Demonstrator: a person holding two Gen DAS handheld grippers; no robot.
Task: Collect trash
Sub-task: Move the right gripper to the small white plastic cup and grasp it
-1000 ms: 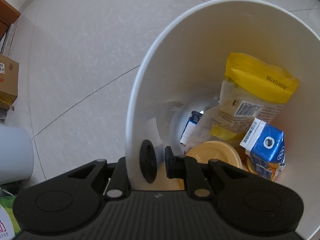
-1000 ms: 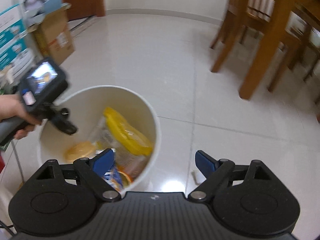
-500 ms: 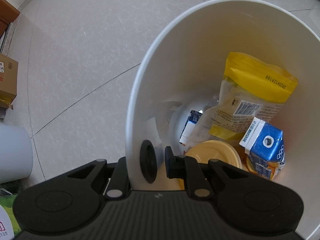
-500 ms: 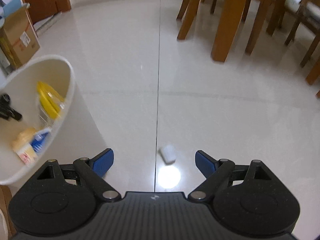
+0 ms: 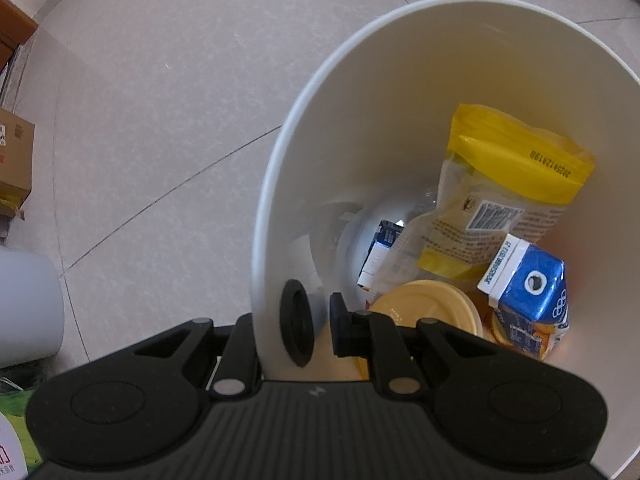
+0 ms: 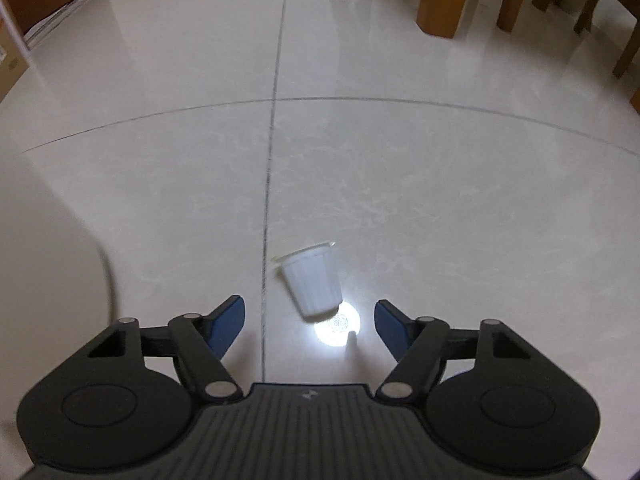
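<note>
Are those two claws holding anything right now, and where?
The left gripper pinches the white bin by its rim. The right gripper is open and empty, near a small cup.

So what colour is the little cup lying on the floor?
White, ribbed cup, clearest in the right wrist view.

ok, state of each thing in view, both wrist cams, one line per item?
left gripper: shut on the bin wall
white bin: held by its rim, partly filled
yellow pouch: in the bin, leaning on the wall
blue carton: in the bin, crumpled
yellow lid: in the bin, lying flat
right gripper: open, empty
white cup: on its side on the floor, ahead of the open fingers, not gripped
</note>
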